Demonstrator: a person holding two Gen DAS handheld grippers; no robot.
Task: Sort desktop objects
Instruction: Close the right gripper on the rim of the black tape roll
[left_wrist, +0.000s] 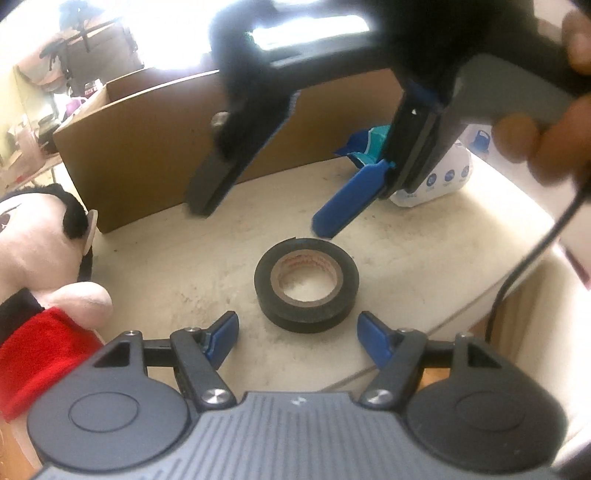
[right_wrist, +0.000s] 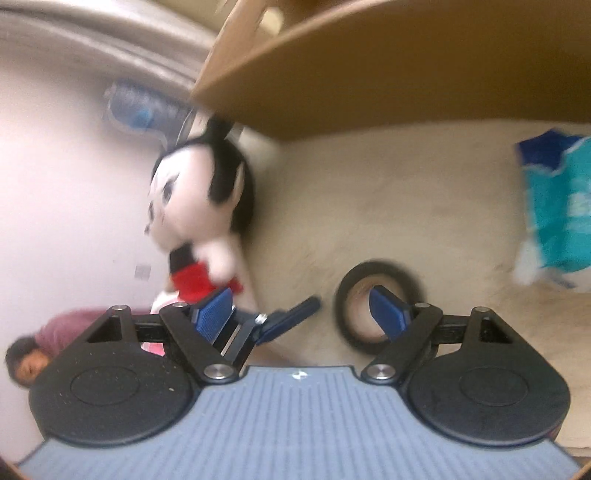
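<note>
There, a black roll of electrical tape (left_wrist: 306, 286) lay flat mid-surface on the pale, speckled surface (left_wrist: 166, 266). The left tongs (left_wrist: 297, 334) stood apart just short of it, holding nothing. The right tongs (left_wrist: 258, 218) stood apart above its far side, empty, near the brown cardboard box (left_wrist: 147, 147).

- The right gripper (right_wrist: 304, 308) fills the bottom of the blurred view, its blue pads standing apart with nothing pressed between them.
- A roll of black tape (right_wrist: 380, 306) lies flat on the beige tabletop (right_wrist: 424, 192), partly behind the right-hand pad.
- A plush doll (right_wrist: 207, 206) with black hair and red shorts lies at the table's left edge.
- The other gripper's finger (right_wrist: 288, 319) reaches in between the pads.
- A cardboard box (right_wrist: 369, 74) stands behind.
- A teal and blue packet (right_wrist: 561, 206) lies far right.
</note>
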